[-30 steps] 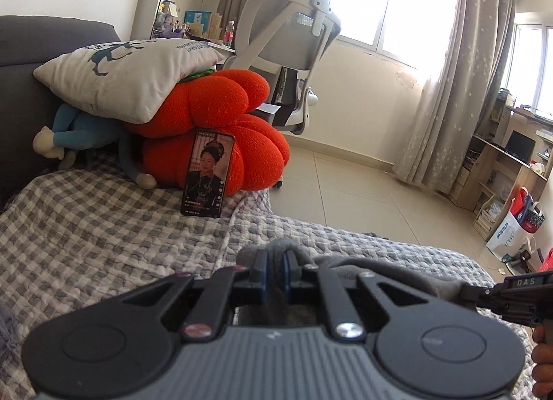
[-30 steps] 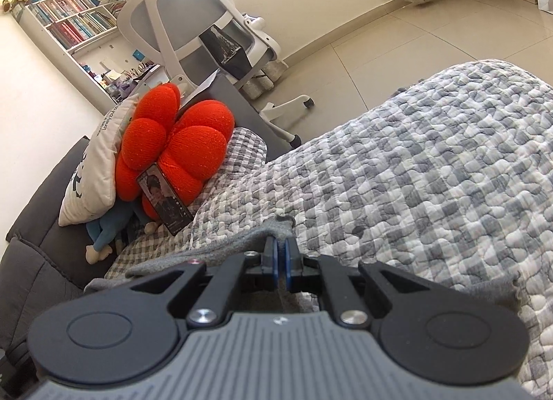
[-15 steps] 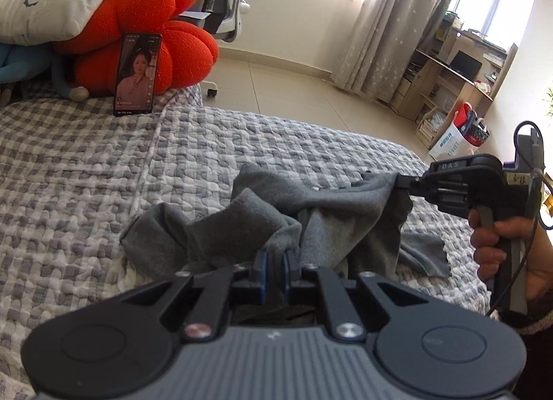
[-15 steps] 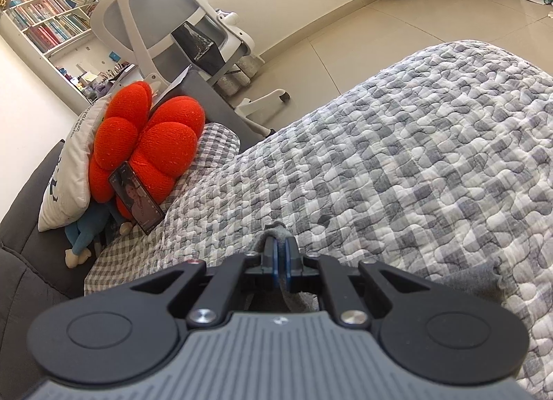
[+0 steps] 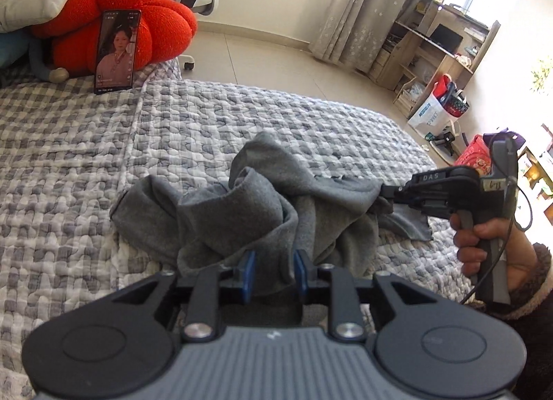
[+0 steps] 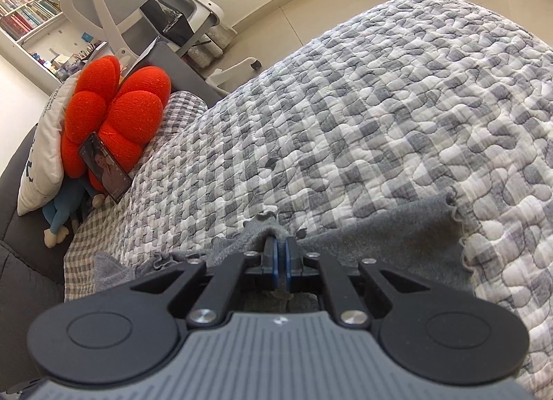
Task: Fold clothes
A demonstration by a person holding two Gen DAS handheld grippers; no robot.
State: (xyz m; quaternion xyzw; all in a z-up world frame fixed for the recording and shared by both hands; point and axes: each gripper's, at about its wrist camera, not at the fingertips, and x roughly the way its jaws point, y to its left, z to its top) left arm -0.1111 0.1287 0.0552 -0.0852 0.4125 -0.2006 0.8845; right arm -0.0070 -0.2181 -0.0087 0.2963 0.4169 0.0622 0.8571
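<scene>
A crumpled grey garment lies in a heap on the checked quilt of the bed. My left gripper sits at the heap's near edge. Its jaws are opening, and a fold of the grey cloth still hangs loosely between the blue pads. In the left wrist view my right gripper, held by a hand, pinches the garment's right edge just above the quilt. The right wrist view shows that gripper shut on a frilled edge of the garment.
A red flower cushion with a phone propped against it sits at the head of the bed, beside a white pillow. A white office chair stands on the tiled floor beyond. Shelves and bags line the far right wall.
Both grippers have sunk toward the bed and the garment has come down onto the quilt. The left jaws, pinched on the cloth before, have parted. The right gripper stays shut on its edge.
</scene>
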